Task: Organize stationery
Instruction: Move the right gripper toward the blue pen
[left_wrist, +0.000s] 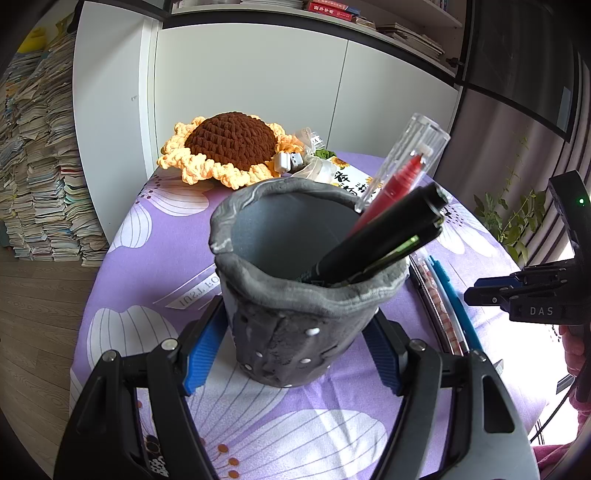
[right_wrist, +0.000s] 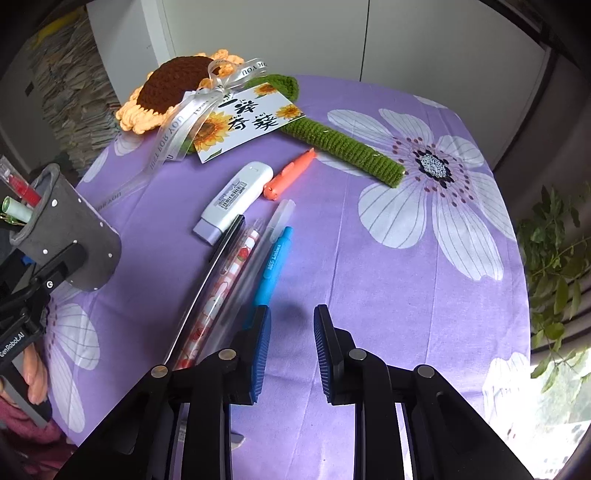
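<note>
Left wrist view, near to far. The left gripper (left_wrist: 291, 354) has its blue-padded jaws clenched on the lower wall of a pen holder (left_wrist: 295, 295), which stands upright on the table (left_wrist: 122, 302). The holder is a dark grey cup with a wavy, rolled rim, a rough surface and small white dots. Two pens are counted inside in this view, both leaning to the right against the rim: a black pen (left_wrist: 380, 240) and, behind it, a red pen (left_wrist: 399, 177) with a clear cap. Beyond the holder lies one crocheted sunflower (left_wrist: 229, 144), brown at the centre with orange-yellow petals.

Right wrist view, near to far. The right gripper (right_wrist: 291, 350) hovers over the purple flowered tablecloth (right_wrist: 369, 295) with its jaws released and nothing between them; the left pad stands just beside the near end of a blue pen (right_wrist: 273, 266). Four slim items lie side by side here, left to right: a black pen (right_wrist: 218, 266), a pen with a red-and-white pattern (right_wrist: 225, 284), a clear pen (right_wrist: 258, 251) and the blue one. Farther off lie one white correction tape (right_wrist: 236, 199) with a lilac end and one orange pen (right_wrist: 290, 179). Farthest are the sunflower's green stem (right_wrist: 343, 144), one printed card (right_wrist: 247, 122) and a silver ribbon (right_wrist: 184, 118). The holder appears at the left edge, tilted by the lens.
</note>
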